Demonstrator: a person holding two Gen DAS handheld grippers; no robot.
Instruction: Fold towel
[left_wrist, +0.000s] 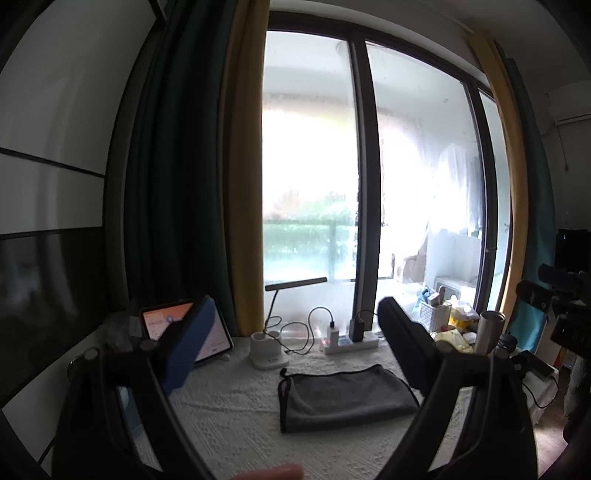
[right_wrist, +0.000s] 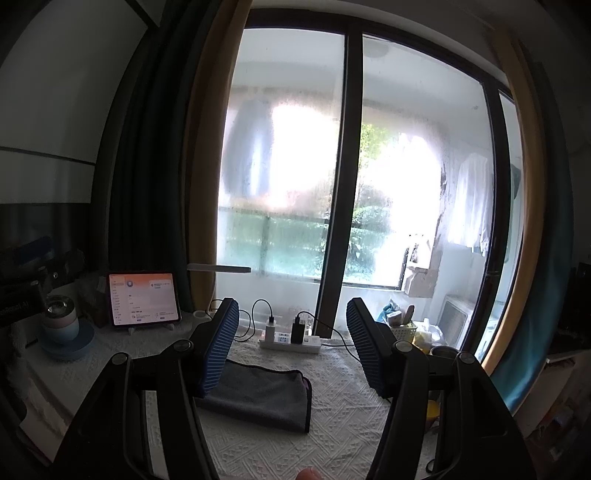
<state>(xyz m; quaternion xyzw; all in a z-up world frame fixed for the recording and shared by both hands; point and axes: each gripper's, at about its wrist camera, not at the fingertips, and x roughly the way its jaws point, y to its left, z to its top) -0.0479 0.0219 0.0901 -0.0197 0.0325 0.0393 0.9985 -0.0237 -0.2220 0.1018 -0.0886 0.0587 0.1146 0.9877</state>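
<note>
A grey towel (left_wrist: 343, 397) with dark trim lies folded into a small rectangle on the white textured tablecloth (left_wrist: 229, 413). It also shows in the right wrist view (right_wrist: 262, 397). My left gripper (left_wrist: 295, 343) is open and empty, raised above the table, with the towel low between its fingers, toward the right one. My right gripper (right_wrist: 291, 350) is open and empty, raised, with the towel below and just right of its left finger (right_wrist: 218, 350). Neither gripper touches the towel.
A tablet (right_wrist: 142, 299) on a stand sits at the back left. A power strip (right_wrist: 290, 341) with chargers and cables and a lamp base (left_wrist: 267, 354) stand along the window. A white basket (left_wrist: 436, 315), a metal cup (left_wrist: 489, 332) and clutter fill the right side.
</note>
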